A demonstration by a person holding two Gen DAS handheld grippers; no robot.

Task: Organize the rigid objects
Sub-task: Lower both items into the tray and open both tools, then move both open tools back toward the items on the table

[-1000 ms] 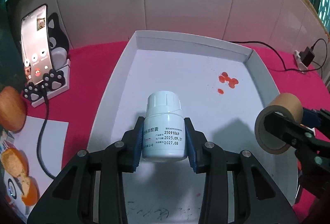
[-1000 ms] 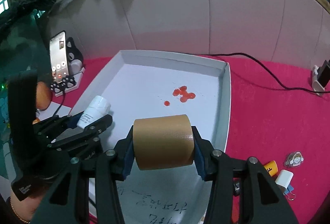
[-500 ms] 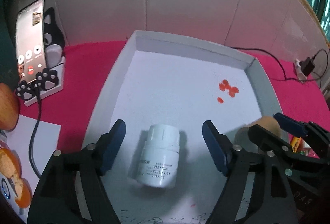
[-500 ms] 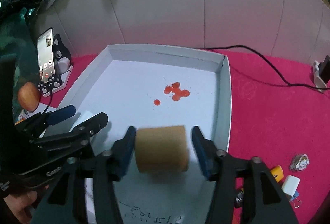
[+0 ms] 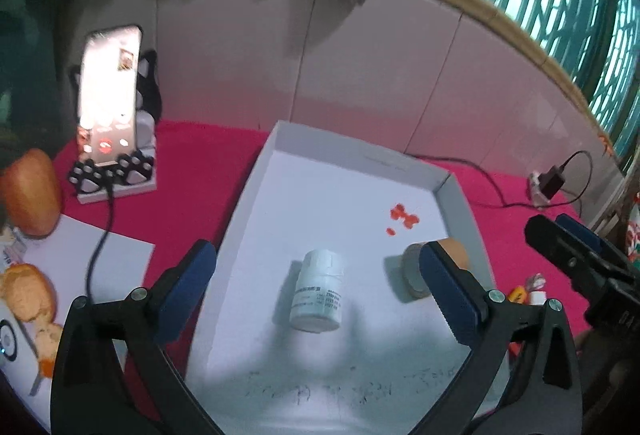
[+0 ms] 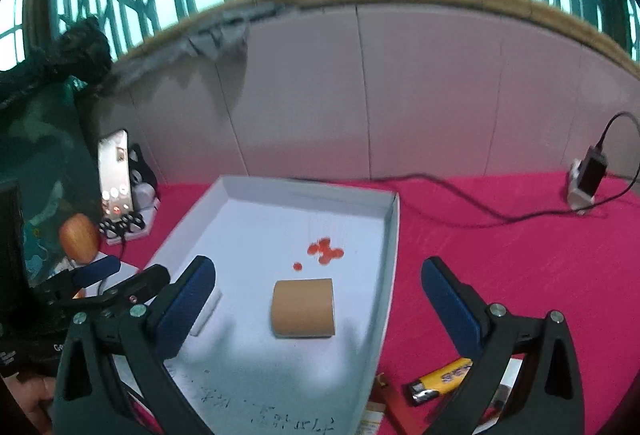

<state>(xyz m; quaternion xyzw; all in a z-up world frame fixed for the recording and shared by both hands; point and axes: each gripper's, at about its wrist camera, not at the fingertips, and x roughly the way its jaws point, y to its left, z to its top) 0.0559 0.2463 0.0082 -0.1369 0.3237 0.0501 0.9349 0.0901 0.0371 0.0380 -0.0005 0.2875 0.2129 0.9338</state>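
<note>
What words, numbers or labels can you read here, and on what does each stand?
Nothing can be quoted; every text is illegible.
white bottle, label: printed lines, too blurred to read.
tray, floor at the near edge: handwritten scrawl, illegible.
yellow lighter: dark print, too small to read.

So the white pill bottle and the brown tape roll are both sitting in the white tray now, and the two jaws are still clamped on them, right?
Not quite. The pill bottle and tape roll do sit in the white tray, but both sets of jaws have just been opening and now stand wide, touching neither. The left wrist view shows the bottle free; the right wrist view shows the roll free.
</note>
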